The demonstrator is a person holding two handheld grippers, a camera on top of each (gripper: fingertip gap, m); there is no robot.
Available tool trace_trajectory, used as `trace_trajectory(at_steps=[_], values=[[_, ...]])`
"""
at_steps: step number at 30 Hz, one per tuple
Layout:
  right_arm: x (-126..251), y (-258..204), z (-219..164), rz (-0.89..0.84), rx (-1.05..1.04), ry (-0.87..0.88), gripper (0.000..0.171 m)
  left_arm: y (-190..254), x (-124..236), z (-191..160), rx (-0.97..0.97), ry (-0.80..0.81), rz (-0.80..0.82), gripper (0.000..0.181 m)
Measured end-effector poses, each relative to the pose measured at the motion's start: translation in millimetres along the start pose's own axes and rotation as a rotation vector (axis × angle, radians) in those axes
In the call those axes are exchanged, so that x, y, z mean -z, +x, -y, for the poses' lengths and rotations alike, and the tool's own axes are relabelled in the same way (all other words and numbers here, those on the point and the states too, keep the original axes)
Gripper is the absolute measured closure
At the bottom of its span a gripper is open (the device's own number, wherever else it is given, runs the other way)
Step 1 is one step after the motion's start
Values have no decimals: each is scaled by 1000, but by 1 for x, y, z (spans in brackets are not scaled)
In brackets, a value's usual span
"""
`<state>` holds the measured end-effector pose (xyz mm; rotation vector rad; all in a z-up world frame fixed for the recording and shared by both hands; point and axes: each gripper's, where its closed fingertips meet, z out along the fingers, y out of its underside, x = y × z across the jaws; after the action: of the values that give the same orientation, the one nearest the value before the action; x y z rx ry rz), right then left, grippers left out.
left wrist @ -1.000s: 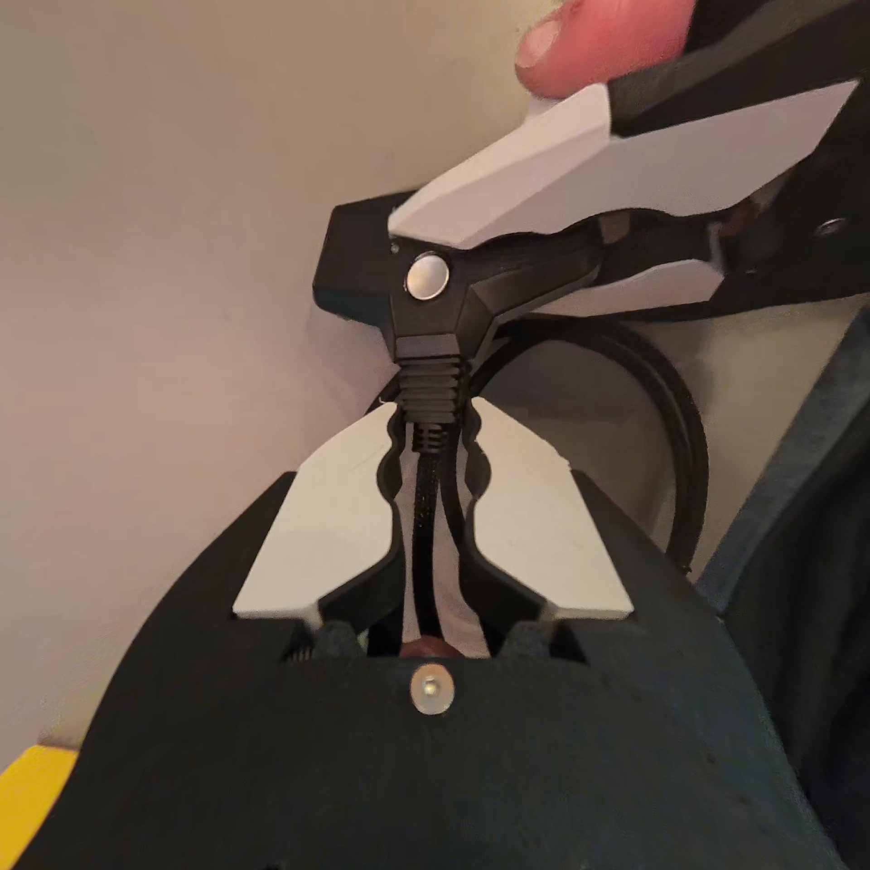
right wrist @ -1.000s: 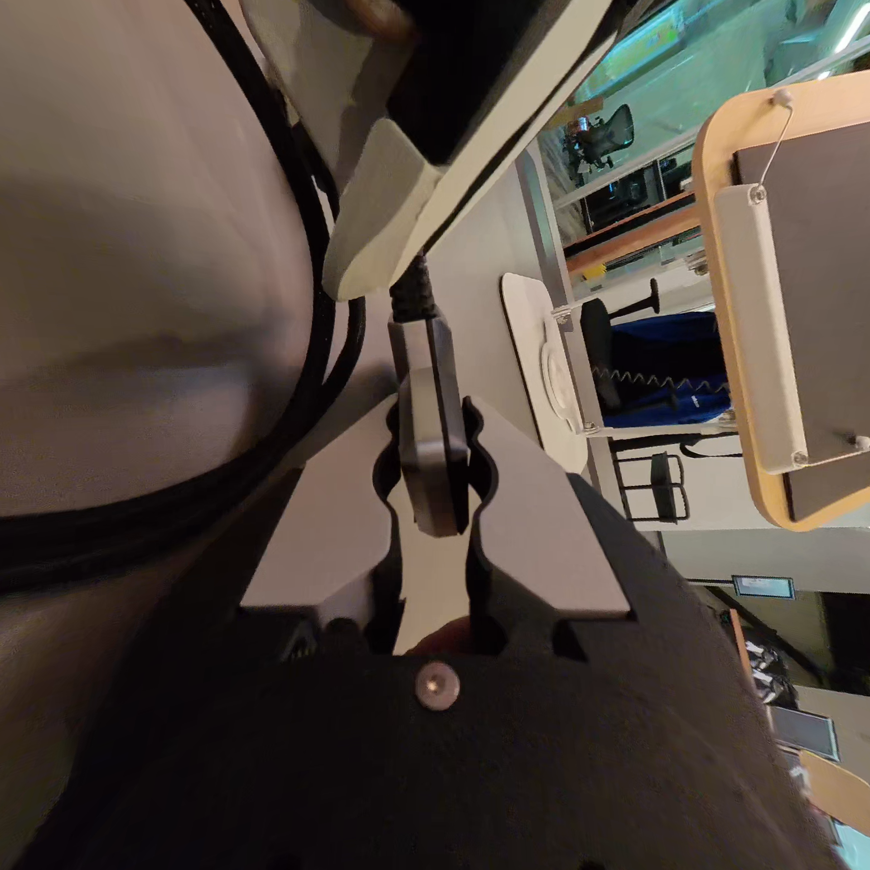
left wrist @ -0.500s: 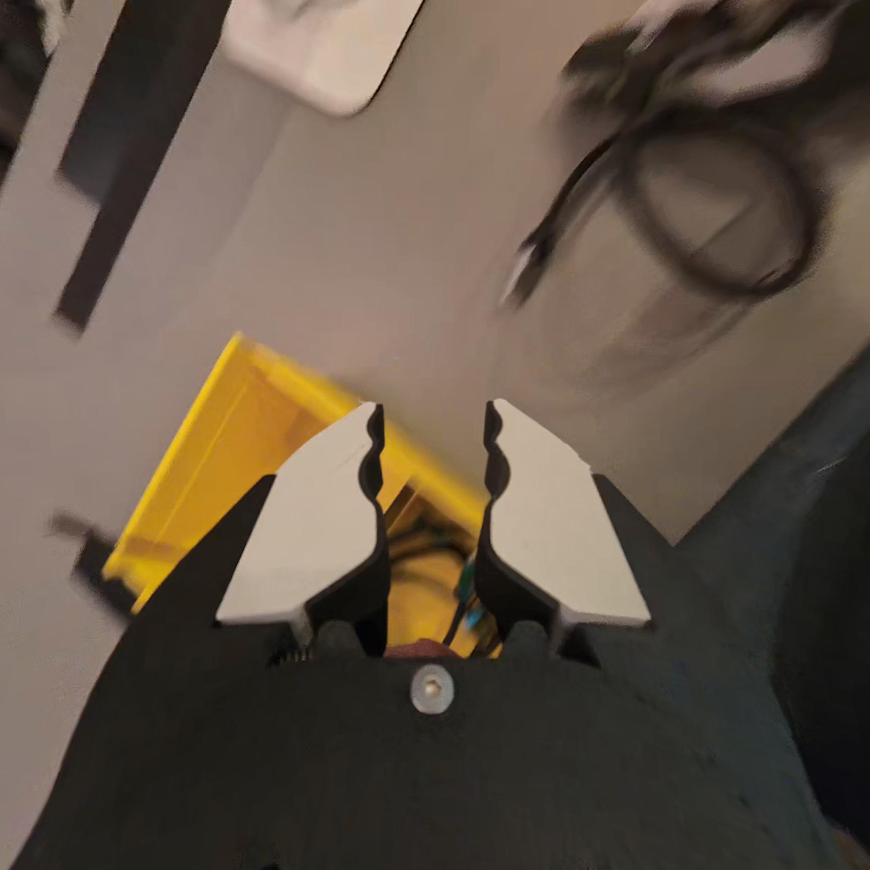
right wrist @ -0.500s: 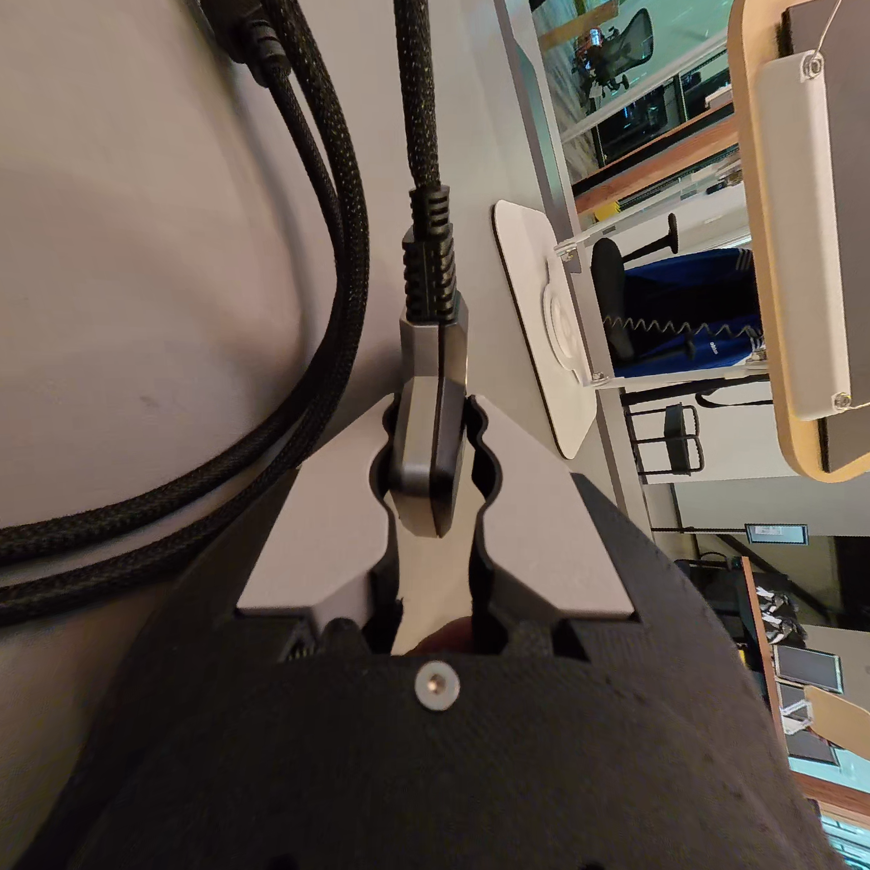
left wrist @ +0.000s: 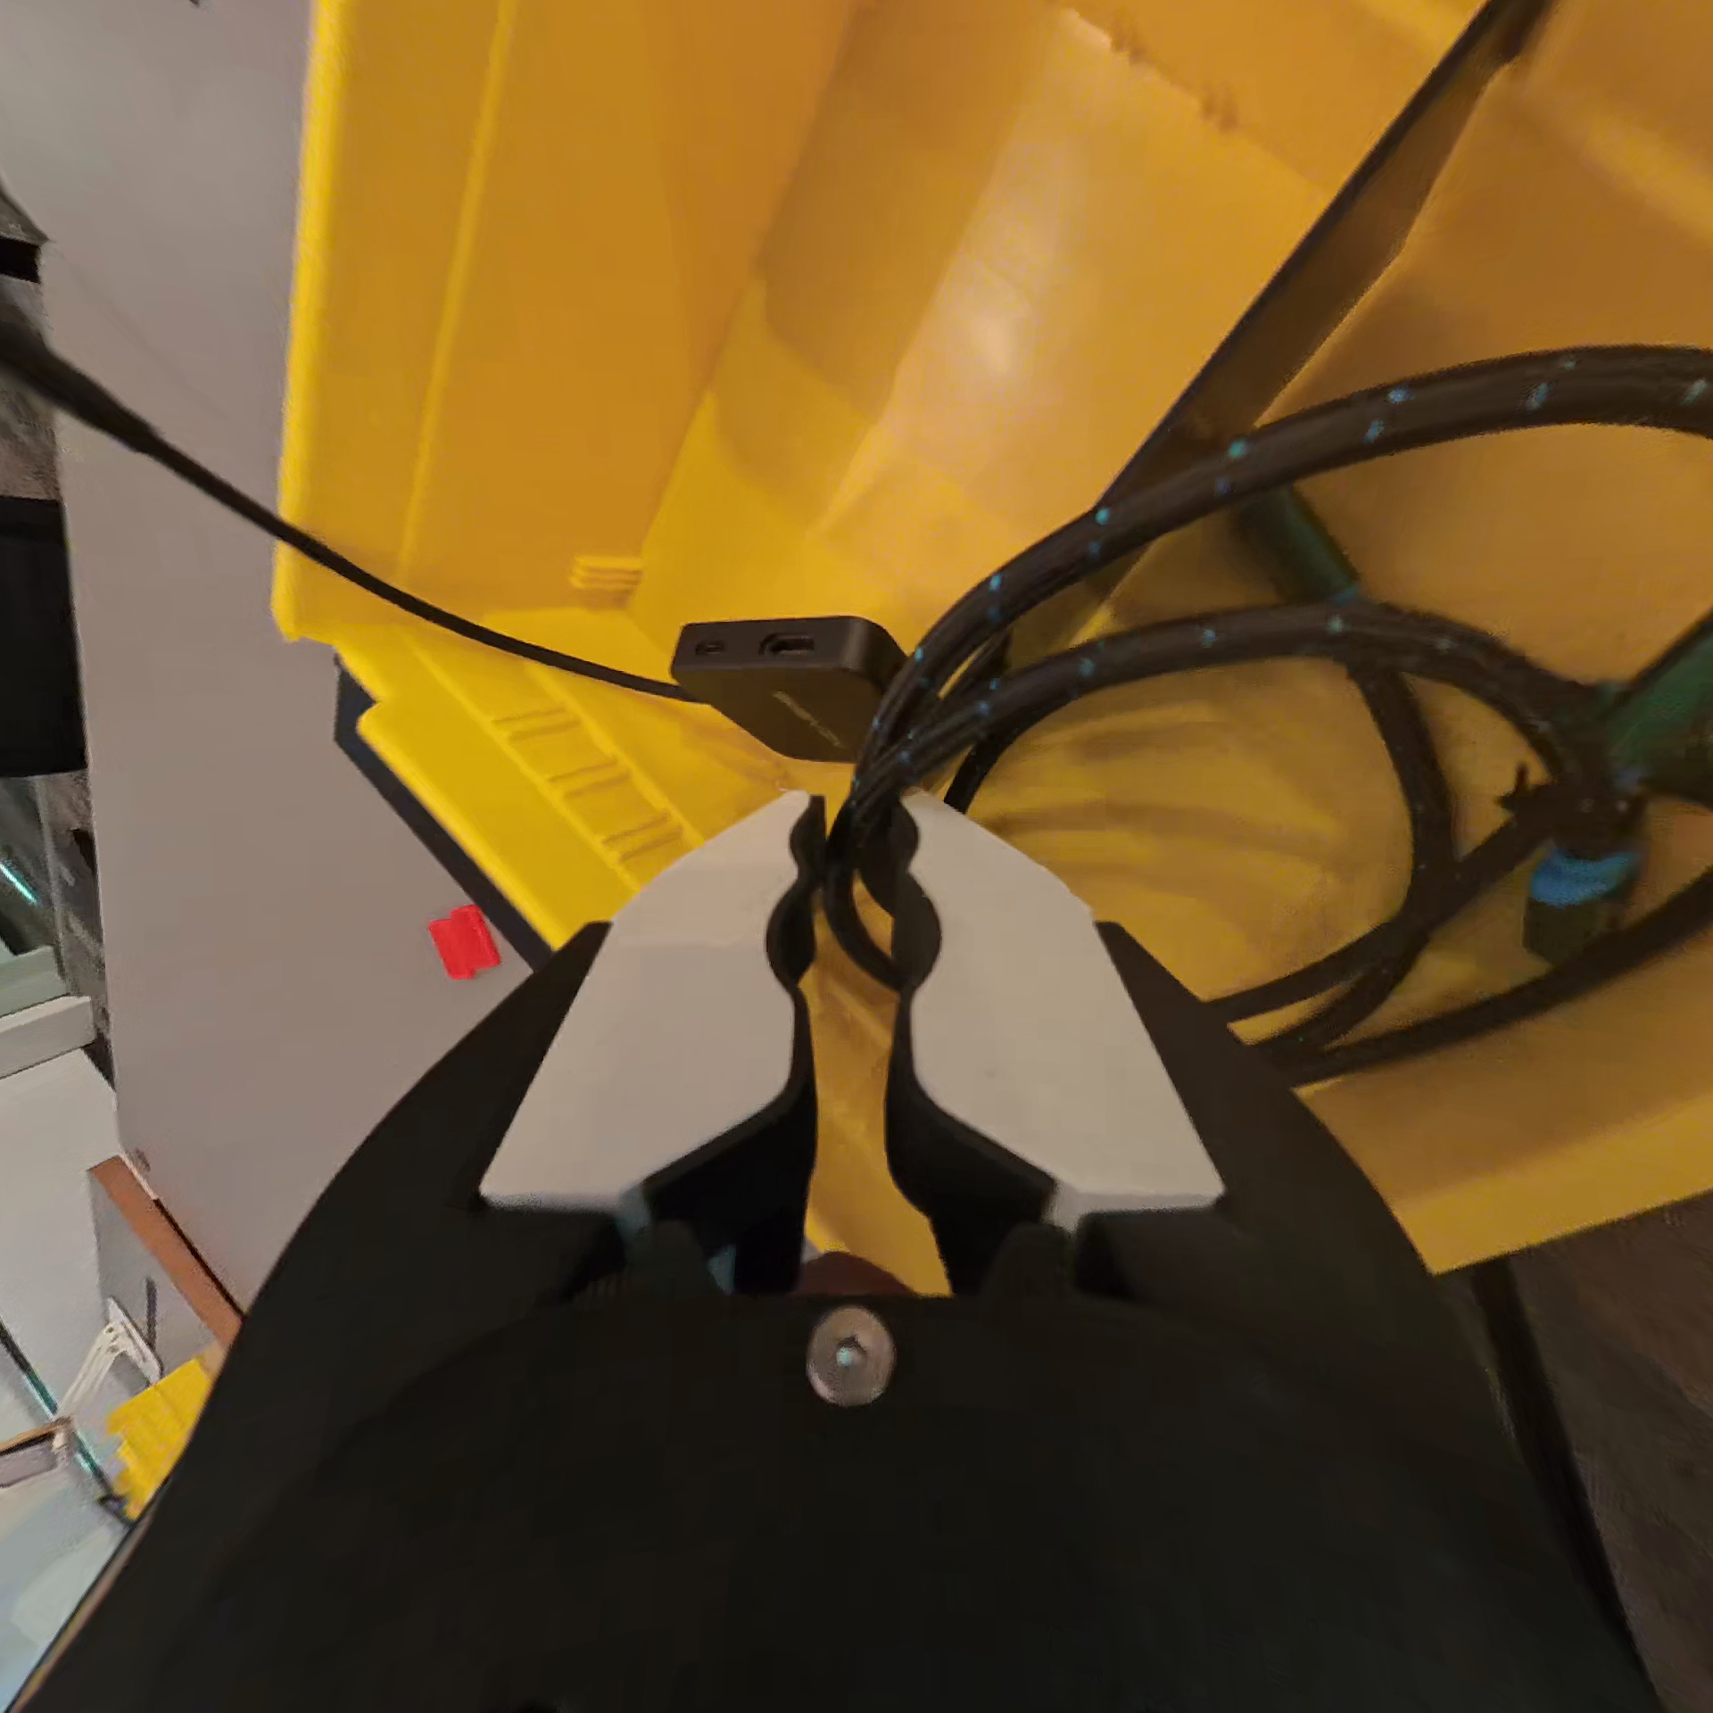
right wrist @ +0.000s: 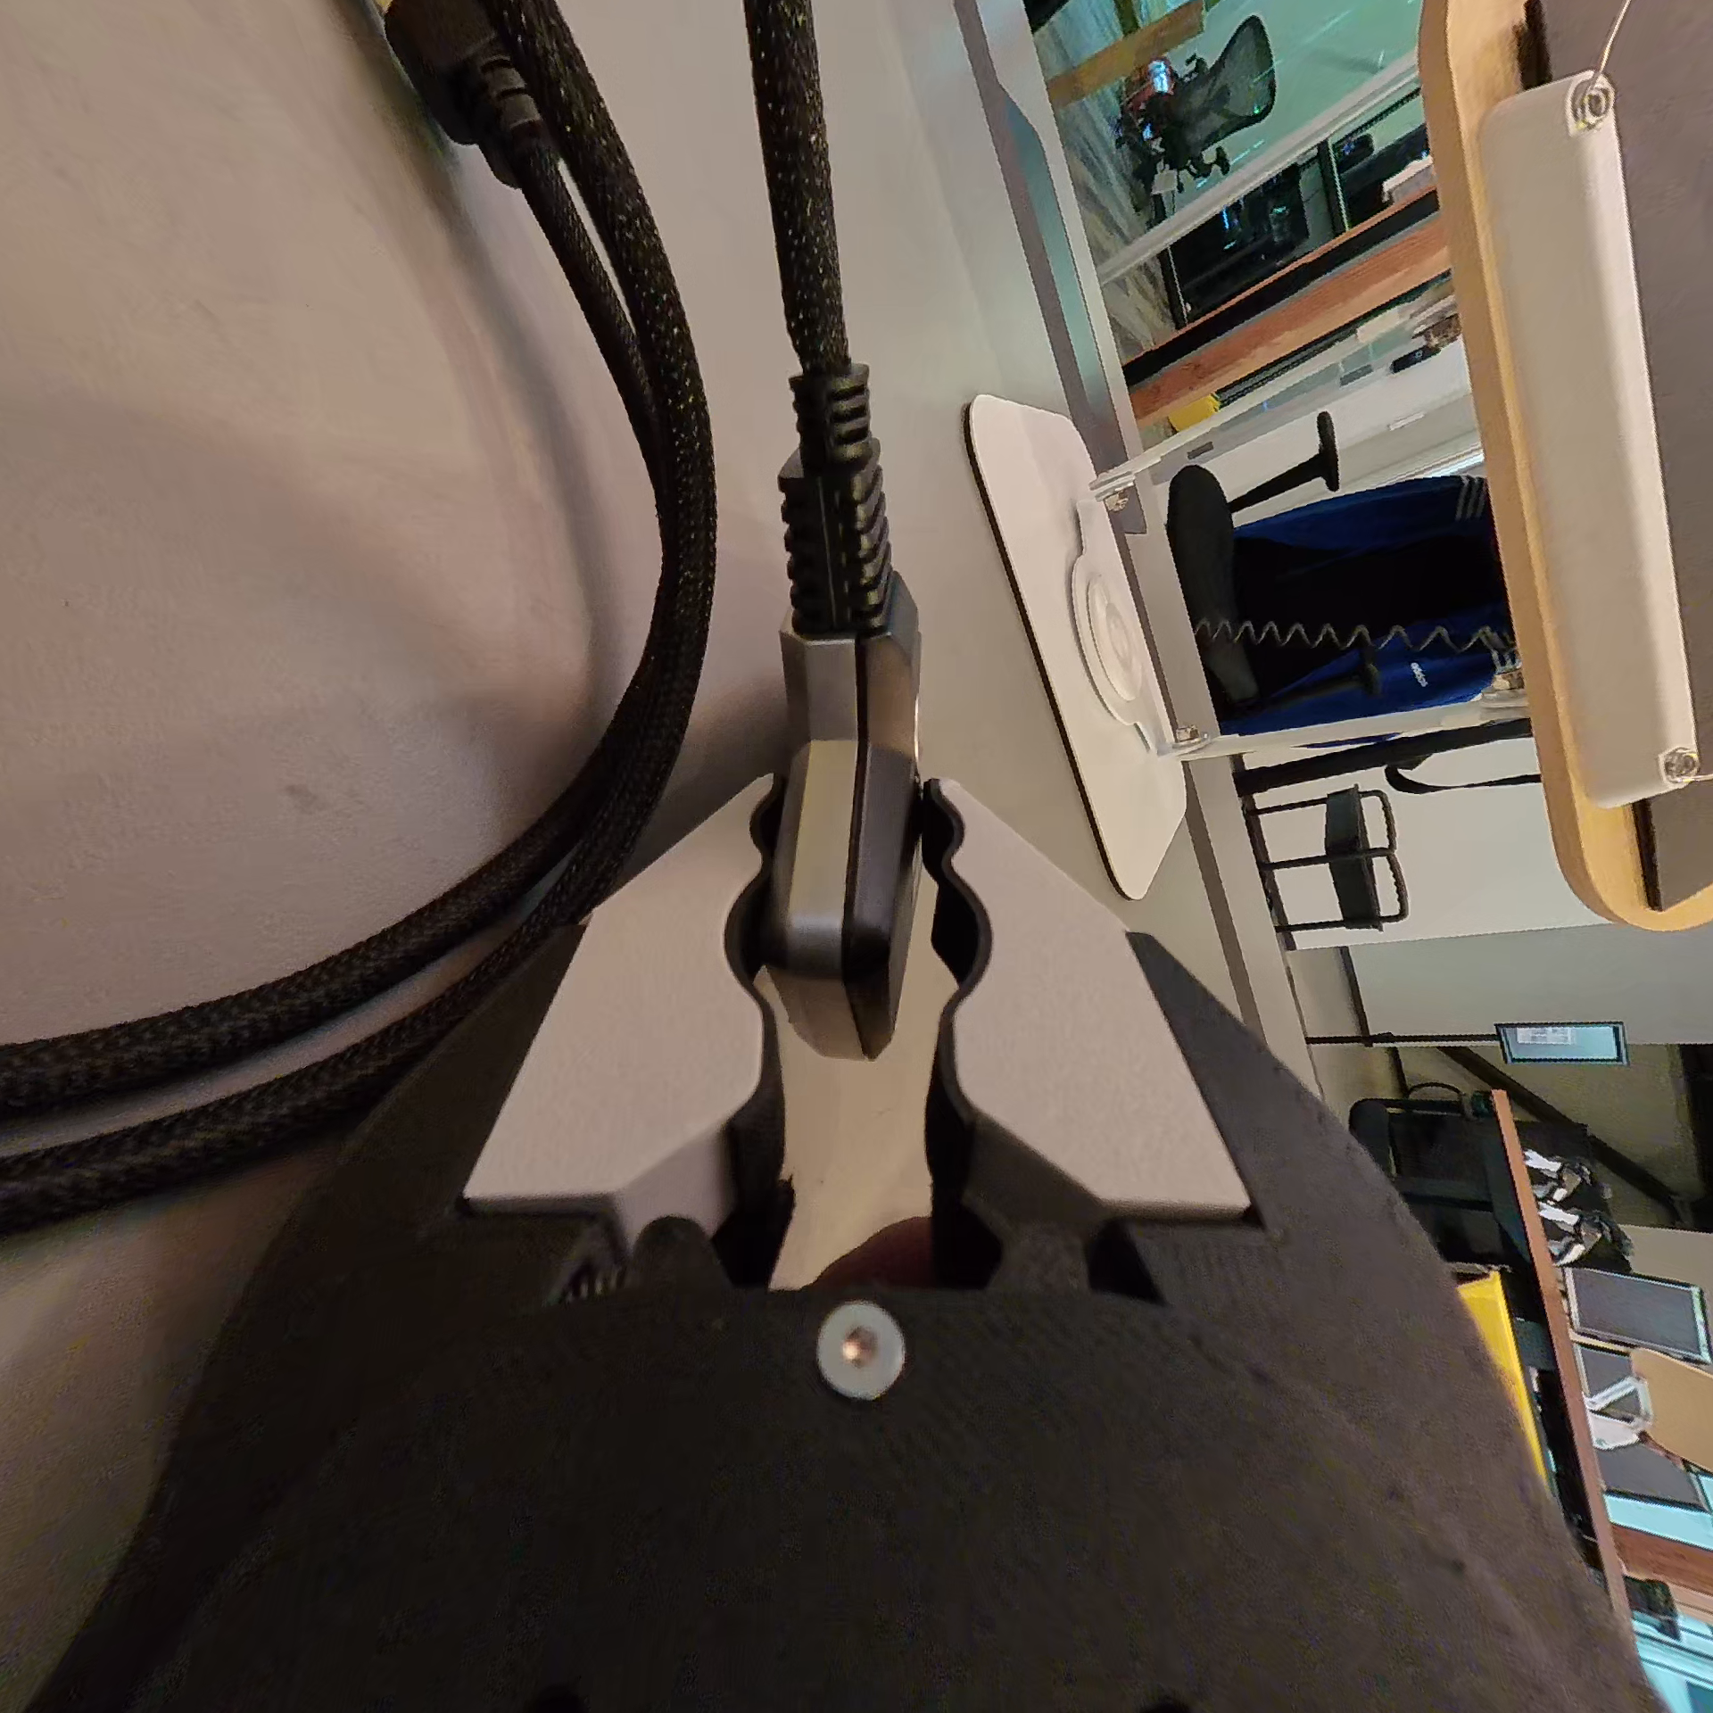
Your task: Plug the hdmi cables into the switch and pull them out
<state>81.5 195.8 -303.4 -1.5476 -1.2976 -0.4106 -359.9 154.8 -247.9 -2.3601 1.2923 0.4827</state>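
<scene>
In the right wrist view my right gripper (right wrist: 848, 788) is shut on a flat grey switch (right wrist: 834, 908), held edge-on above the pale table. A grey HDMI plug (right wrist: 839, 667) with a ribbed black boot sits in its far end, and its braided black cable (right wrist: 797, 185) runs up out of view. In the left wrist view my left gripper (left wrist: 857, 816) is over a yellow bin (left wrist: 556, 278), its jaws closed on loops of a black braided cable with blue flecks (left wrist: 1159, 640). A small black box with ports (left wrist: 797, 677) lies just beyond the fingertips.
A thin black cable (left wrist: 278, 528) runs left from the black box over the bin's rim. A blue plug (left wrist: 1576, 881) lies in the bin. More black braided cable (right wrist: 649, 649) loops on the table. A white pad (right wrist: 1047, 575) lies near the table's far edge. The left gripper's tips are roughly 45 centimetres from the right gripper's.
My left gripper let go of the cable at the switch, swung away to the yellow bin and closed on the blue-flecked cable. My right gripper still holds the switch with its plug in.
</scene>
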Motion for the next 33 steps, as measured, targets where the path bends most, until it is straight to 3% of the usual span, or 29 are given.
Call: trace_trajectory(at_steps=[19,29,33], values=[[1,1,-1,3,-14,3,146,-27,71,-3,164,186,138,175],[1,1,-1,0,-9,3,146,-49,111,-13,206,183,240,175],[1,1,-1,-1,-8,3,146,-54,124,-17,169,109,281,176]])
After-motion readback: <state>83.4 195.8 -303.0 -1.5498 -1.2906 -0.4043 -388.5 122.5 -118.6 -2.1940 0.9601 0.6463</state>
